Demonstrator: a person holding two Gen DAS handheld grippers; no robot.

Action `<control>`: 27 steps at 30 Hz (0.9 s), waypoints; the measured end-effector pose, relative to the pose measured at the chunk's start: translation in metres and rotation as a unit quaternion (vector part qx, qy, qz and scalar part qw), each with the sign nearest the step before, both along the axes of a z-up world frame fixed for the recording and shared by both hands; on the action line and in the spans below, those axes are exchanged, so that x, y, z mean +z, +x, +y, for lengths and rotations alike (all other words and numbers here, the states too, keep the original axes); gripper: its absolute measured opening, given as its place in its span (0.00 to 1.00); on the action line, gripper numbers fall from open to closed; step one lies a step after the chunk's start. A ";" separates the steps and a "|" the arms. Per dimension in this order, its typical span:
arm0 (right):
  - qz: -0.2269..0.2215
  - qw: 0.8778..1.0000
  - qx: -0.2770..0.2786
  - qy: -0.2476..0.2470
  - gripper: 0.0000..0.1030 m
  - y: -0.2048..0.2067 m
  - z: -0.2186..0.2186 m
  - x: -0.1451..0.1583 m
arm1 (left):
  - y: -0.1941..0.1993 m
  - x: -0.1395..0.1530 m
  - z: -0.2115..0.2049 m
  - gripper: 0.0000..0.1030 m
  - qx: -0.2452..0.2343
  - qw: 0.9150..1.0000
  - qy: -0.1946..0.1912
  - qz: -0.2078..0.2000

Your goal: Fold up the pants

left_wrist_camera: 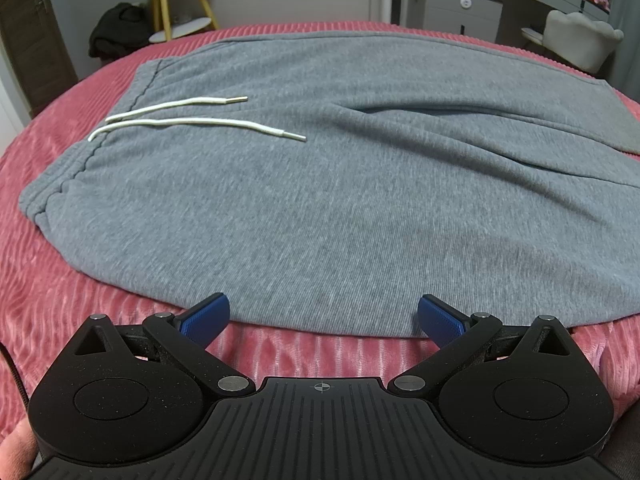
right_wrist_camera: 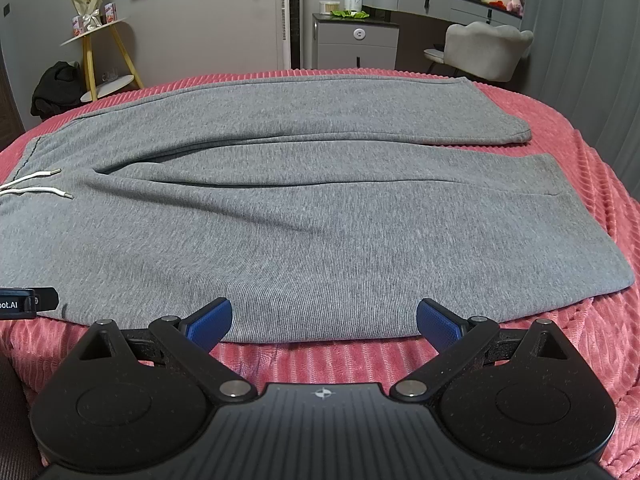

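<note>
Left gripper (left_wrist_camera: 323, 316) and right gripper (right_wrist_camera: 324, 318) hovered at the near edge of the pants (right_wrist_camera: 304, 216), jaws spread wide, gripping nothing. The grey pants lay flat on the pink bedspread (right_wrist_camera: 592, 184), filling most of it, long axis running left to right: waistband (left_wrist_camera: 56, 184) at the left, leg cuffs (right_wrist_camera: 524, 132) at the right. Soft, light knit, I'd say; floppy when lifted, so pinch that near edge. White drawstrings (left_wrist_camera: 192, 122) trailed rightward from the waistband.
</note>
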State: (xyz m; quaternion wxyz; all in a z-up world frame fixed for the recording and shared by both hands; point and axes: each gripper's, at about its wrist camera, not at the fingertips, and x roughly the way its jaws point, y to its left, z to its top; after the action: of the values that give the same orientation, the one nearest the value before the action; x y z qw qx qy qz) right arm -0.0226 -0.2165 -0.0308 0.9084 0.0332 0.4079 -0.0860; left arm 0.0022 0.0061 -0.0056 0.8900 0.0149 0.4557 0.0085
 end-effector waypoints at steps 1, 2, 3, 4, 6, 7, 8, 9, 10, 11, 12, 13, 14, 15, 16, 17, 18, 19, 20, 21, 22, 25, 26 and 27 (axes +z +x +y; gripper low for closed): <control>0.000 1.000 0.000 0.000 0.96 0.000 0.000 0.000 | 0.000 0.000 0.000 1.00 0.000 1.000 0.000 0.000; 0.001 1.000 0.000 0.000 0.96 0.000 0.000 0.000 | 0.000 0.000 0.000 1.00 0.000 1.000 0.000 0.000; 0.001 1.000 0.000 0.000 0.96 0.000 0.000 0.000 | 0.000 0.000 0.000 1.00 0.000 1.000 0.000 0.000; 0.000 1.000 0.000 0.001 0.96 0.000 -0.001 0.000 | 0.000 0.000 0.000 1.00 -0.001 1.000 0.000 0.001; 0.001 1.000 0.000 0.001 0.96 0.000 -0.001 0.000 | -0.001 0.000 0.001 1.00 -0.001 1.000 0.000 0.001; 0.001 1.000 0.000 0.001 0.96 0.000 -0.001 0.000 | 0.000 -0.001 0.001 1.00 0.000 1.000 0.000 0.001; 0.001 1.000 0.000 0.001 0.96 0.000 -0.001 0.000 | 0.000 -0.001 0.001 1.00 0.000 1.000 0.000 0.001; 0.000 1.000 0.000 0.001 0.96 0.000 -0.001 0.000 | -0.001 -0.001 0.001 1.00 0.000 1.000 0.000 0.001; 0.000 1.000 0.000 0.001 0.96 0.000 -0.001 0.000 | -0.001 -0.001 0.001 1.00 0.000 1.000 0.000 0.001; 0.001 1.000 0.000 0.001 0.96 0.000 -0.001 0.000 | -0.001 -0.001 0.001 1.00 0.000 1.000 0.000 0.002; 0.000 1.000 0.000 0.001 0.96 0.000 -0.001 0.000 | -0.001 -0.001 0.001 1.00 0.000 1.000 0.000 0.002; 0.000 1.000 0.000 0.001 0.96 0.000 -0.001 0.000 | -0.001 -0.001 0.000 1.00 -0.001 1.000 0.000 0.002; 0.000 1.000 0.000 0.001 0.96 0.000 -0.001 0.000 | -0.001 -0.001 0.000 1.00 0.000 1.000 0.001 0.002; 0.000 1.000 0.000 0.002 0.96 0.000 -0.001 0.000 | -0.001 -0.001 0.000 1.00 -0.001 1.000 0.001 0.002; 0.000 1.000 -0.001 0.003 0.96 0.000 -0.001 0.000 | -0.001 -0.001 0.000 1.00 0.000 1.000 0.001 0.003; 0.000 1.000 -0.001 0.004 0.96 0.000 -0.001 0.000 | -0.002 -0.001 0.001 1.00 -0.001 1.000 0.000 0.002; 0.000 1.000 -0.001 0.006 0.96 0.000 -0.002 0.000 | -0.002 0.000 0.001 1.00 -0.001 1.000 -0.001 0.002; 0.000 1.000 -0.001 0.010 0.96 0.000 -0.002 0.000 | -0.002 0.000 0.001 1.00 -0.001 1.000 -0.002 0.001; 0.000 1.000 -0.002 0.014 0.96 -0.001 -0.004 0.000 | -0.002 0.001 0.001 1.00 -0.001 1.000 -0.003 0.000; -0.001 1.000 -0.002 0.022 0.96 -0.001 -0.005 0.000 | -0.001 0.002 0.000 1.00 -0.001 1.000 -0.004 0.000; -0.002 0.999 -0.002 0.032 0.96 -0.002 -0.007 0.000 | 0.000 0.002 0.000 1.00 -0.001 1.000 -0.006 0.000; -0.007 0.998 -0.008 0.065 0.96 -0.004 -0.015 0.001 | 0.001 0.004 0.002 1.00 0.002 1.000 -0.011 0.000; -0.009 0.997 -0.011 0.078 0.96 -0.004 -0.018 0.002 | 0.002 0.004 0.002 1.00 0.004 1.000 -0.014 0.000; -0.010 0.996 -0.015 0.093 0.96 -0.004 -0.022 0.002 | 0.002 0.005 0.003 1.00 0.005 1.000 -0.017 -0.001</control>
State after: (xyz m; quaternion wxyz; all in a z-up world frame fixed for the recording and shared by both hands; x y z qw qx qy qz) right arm -0.0269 -0.2382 -0.0289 0.9041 0.1245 0.4041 -0.0614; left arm 0.0041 0.0090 -0.0002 0.8906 -0.0028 0.4548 0.0053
